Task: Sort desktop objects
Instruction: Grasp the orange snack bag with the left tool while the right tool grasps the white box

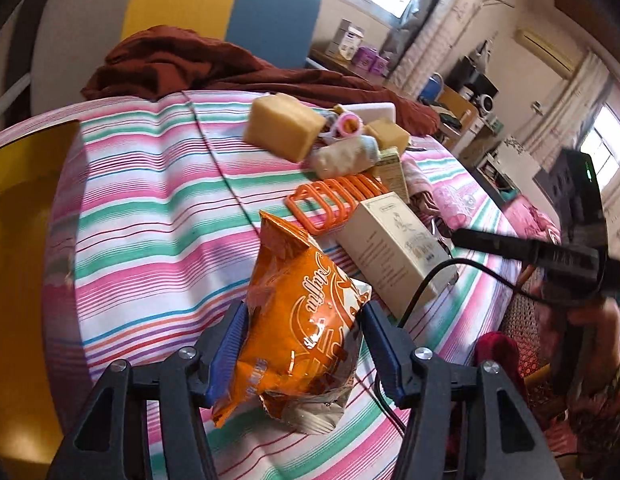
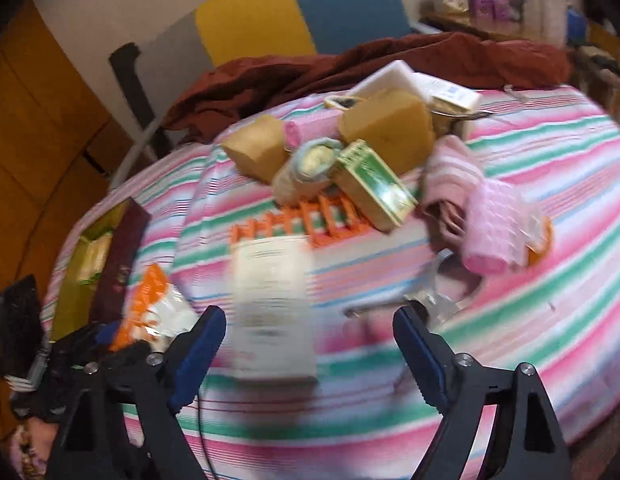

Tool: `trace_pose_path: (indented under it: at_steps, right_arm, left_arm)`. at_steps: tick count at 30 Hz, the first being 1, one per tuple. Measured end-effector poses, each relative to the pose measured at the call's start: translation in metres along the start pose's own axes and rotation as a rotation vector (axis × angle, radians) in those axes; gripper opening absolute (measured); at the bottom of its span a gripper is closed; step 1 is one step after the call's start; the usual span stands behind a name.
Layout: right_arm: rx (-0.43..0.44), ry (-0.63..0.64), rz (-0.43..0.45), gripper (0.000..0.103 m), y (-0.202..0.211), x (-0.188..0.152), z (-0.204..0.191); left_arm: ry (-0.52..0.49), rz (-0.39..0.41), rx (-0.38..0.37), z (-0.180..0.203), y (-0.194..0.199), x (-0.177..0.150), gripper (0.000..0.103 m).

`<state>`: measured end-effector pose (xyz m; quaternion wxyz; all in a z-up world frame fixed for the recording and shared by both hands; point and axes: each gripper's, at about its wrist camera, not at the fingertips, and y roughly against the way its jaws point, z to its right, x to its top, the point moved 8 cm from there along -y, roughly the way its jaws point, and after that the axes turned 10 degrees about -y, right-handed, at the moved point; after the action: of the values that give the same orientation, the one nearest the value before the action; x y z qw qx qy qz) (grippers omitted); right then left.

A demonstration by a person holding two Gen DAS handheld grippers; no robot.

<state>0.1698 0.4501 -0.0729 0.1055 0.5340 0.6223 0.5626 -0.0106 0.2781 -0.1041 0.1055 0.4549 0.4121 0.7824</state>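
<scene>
The left claw (image 1: 301, 344) grips the orange snack bag (image 1: 297, 320), likely bound for a pile, while the right claw (image 2: 310, 340) gapes empty above the white box (image 2: 269, 304).

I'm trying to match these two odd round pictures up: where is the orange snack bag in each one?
Left wrist view: the orange snack bag sits bottom centre, clamped by the left gripper.
Right wrist view: the bag shows at the lower left, partly hidden, blurred.
Shared landmark: the orange plastic rack lying beyond the white box.
</scene>
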Motion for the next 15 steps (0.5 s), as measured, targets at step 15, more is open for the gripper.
trace_pose_path:
  at_steps: [15]
  right_arm:
    - [-0.062, 0.129, -0.105, 0.071, -0.042, -0.014, -0.057]
  left_arm:
    - [-0.038, -0.089, 0.024, -0.006, -0.014, -0.008, 0.065]
